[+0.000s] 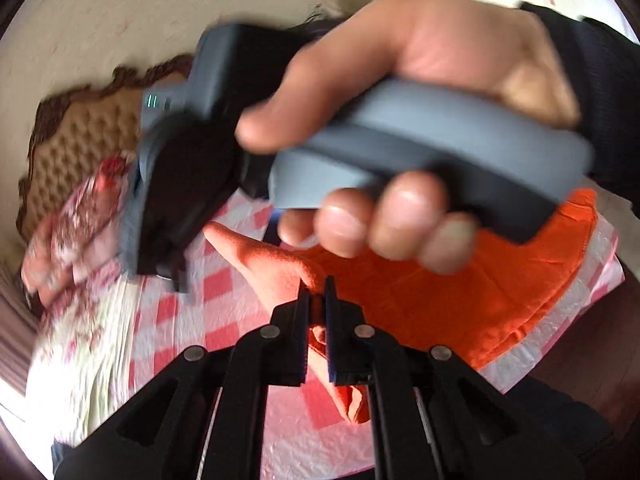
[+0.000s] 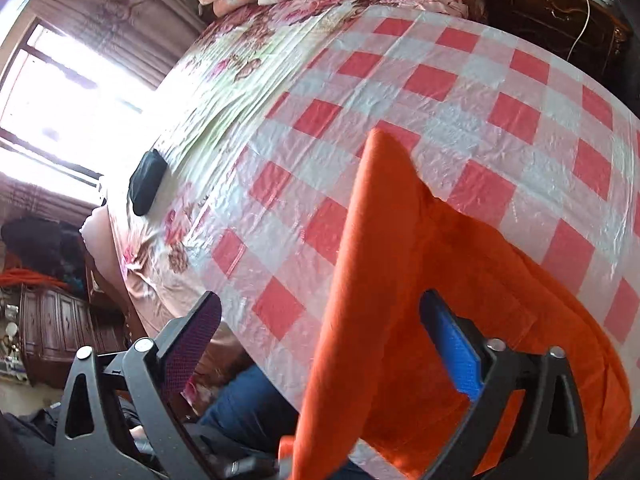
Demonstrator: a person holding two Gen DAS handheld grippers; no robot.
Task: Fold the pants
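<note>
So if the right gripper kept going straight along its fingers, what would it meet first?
Most likely the orange pants: the raised fold fills the gap ahead of the open right gripper, with the checkered cover beyond. Depth is hard to judge through the fisheye.

Orange pants (image 2: 460,264) on a red-and-white checked cover (image 2: 440,80). Floral pink-and-cream sheet (image 2: 224,80) beside. Tufted tan headboard (image 1: 76,140). Black left gripper (image 1: 318,304); blue pad (image 2: 456,344) on right gripper (image 2: 320,340).
</note>
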